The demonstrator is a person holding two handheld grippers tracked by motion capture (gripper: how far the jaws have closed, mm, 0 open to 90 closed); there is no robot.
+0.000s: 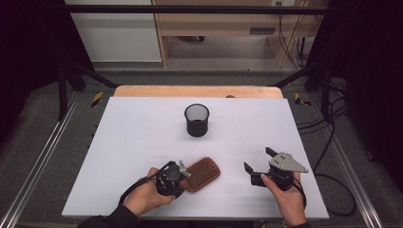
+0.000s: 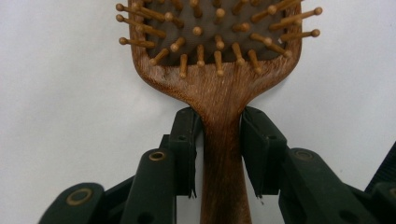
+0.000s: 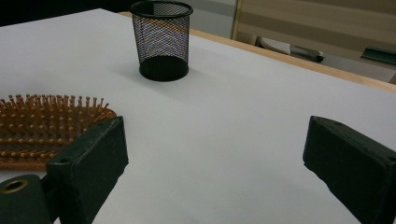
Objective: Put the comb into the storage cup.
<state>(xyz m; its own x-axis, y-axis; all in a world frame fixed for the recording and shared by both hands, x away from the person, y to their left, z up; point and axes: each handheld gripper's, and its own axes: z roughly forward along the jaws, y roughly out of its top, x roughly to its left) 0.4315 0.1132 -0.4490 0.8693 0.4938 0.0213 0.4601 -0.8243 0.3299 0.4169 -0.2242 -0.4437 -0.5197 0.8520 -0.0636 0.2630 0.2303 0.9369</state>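
Left gripper (image 2: 219, 154) is clamping the wooden hairbrush (image 2: 219, 70) by its narrow handle, bristles up, nearer the person than the mesh cup (image 1: 196, 119), likely for lifting; right gripper (image 3: 215, 163) is idling agape, holding nothing.

My high camera looks down and forward over the bench (image 1: 142, 137). Both tong cameras sit close, sharing the hairbrush (image 1: 203, 173) at six o'clock.

A white-topped table (image 1: 142, 142) stands on grey carpeted floor (image 1: 38, 128), with a light wooden cabinet (image 1: 223, 23) behind.
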